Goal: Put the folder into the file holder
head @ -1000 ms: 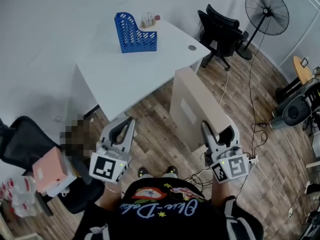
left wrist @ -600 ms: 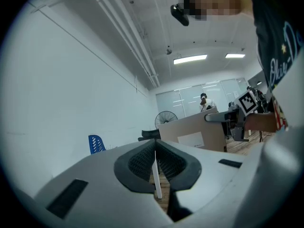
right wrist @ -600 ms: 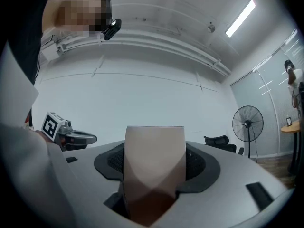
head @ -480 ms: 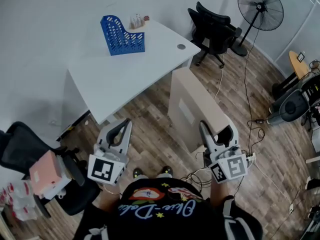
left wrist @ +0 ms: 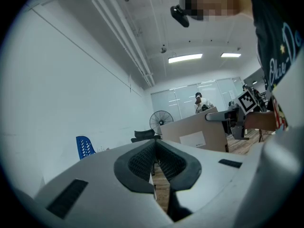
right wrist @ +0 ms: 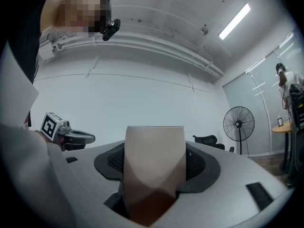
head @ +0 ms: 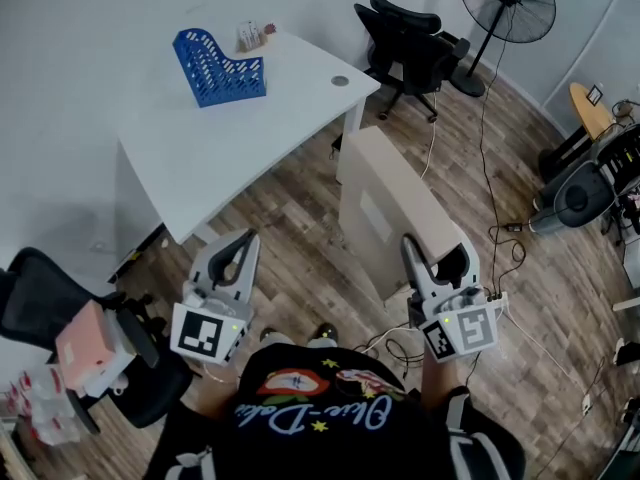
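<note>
A person holds a tan folder (head: 390,218) on edge in the right gripper (head: 435,258), whose jaws are clamped on its near end, above an office's wood floor. The left gripper (head: 238,243) hangs alongside, jaws closed on nothing. The blue file holder (head: 215,65) stands well apart, at the far side of a white desk (head: 230,148) (small items sit just behind it). This looks like the carrying step; next, the folder needs bringing over the desk, lining up with the holder's slot and lowering in.
</note>
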`<state>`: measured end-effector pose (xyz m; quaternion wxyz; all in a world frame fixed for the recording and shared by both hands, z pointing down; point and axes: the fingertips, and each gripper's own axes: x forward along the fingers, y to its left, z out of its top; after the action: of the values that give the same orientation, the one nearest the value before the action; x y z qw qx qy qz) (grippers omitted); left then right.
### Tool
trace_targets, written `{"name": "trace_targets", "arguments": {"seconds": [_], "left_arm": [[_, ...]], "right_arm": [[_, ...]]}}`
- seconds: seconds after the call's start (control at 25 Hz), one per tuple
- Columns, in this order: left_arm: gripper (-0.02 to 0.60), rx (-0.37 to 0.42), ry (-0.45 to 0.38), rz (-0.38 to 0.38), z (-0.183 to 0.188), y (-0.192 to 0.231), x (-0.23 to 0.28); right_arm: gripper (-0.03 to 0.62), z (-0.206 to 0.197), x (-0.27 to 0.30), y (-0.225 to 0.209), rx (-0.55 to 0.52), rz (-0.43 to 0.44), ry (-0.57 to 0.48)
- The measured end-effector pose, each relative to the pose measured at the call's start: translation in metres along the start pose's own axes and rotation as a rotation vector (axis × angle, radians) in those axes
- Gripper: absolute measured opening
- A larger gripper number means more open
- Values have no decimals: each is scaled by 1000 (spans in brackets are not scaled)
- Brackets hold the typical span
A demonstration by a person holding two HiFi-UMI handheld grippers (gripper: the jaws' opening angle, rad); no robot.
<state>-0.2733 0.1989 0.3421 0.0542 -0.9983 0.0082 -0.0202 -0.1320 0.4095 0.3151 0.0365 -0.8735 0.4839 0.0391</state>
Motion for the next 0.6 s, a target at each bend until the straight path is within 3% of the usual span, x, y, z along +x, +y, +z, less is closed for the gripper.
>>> {"name": "trace_targets", "arguments": {"seconds": [0.6], "left_arm": [[5,-1,24,-96,-13,-15,38]], "right_arm": [[273,-6,-27,-39,-2,-127,14]]}}
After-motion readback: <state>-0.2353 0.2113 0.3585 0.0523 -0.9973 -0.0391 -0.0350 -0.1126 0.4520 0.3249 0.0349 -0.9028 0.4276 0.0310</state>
